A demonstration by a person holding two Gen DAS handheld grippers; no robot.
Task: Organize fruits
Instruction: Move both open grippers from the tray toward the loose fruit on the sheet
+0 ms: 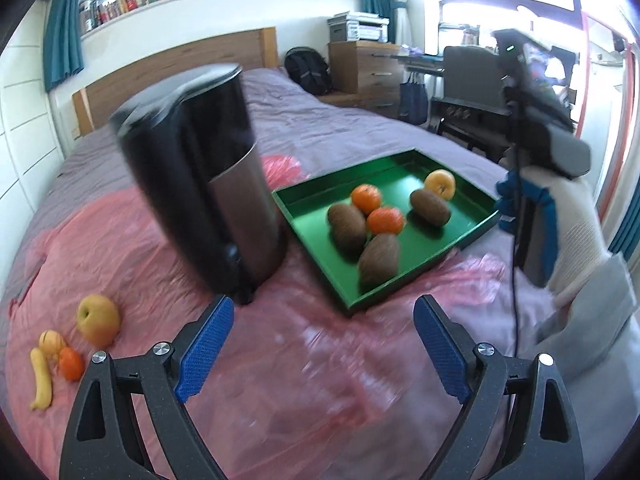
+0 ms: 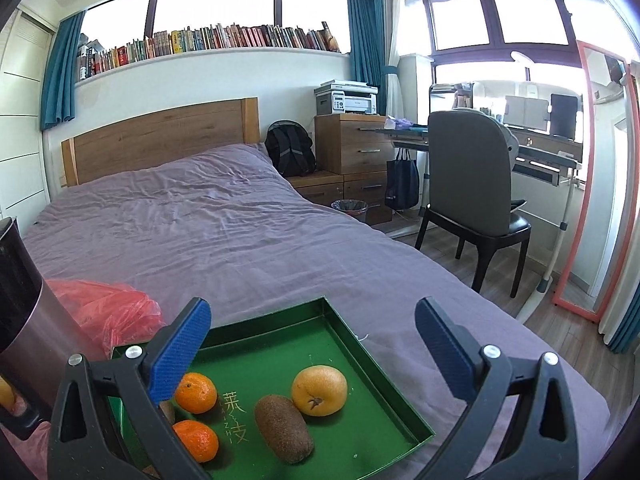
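Note:
A green tray [image 1: 400,174] lies on the bed with three brown kiwis [image 1: 347,227], two tangerines [image 1: 385,220] and a yellow-orange round fruit [image 1: 440,184] in it. My left gripper [image 1: 324,312] is open and empty, over the pink plastic sheet just in front of the tray. Loose fruit lies at the far left: a yellow apple [image 1: 98,320], a small yellow fruit [image 1: 52,342], a tangerine [image 1: 71,363] and a banana [image 1: 42,378]. My right gripper [image 2: 312,312] hangs open and empty above the tray [image 2: 280,344], over a tangerine [image 2: 196,392], a kiwi [image 2: 284,428] and the yellow-orange fruit [image 2: 319,390].
A tall black and steel cylinder [image 1: 200,184] stands left of the tray, between it and the loose fruit. Crumpled red plastic [image 2: 112,312] lies behind it. A gloved hand [image 1: 576,220] grips the right tool beside the tray. Beyond the bed's right edge stand a chair [image 2: 468,184] and a desk.

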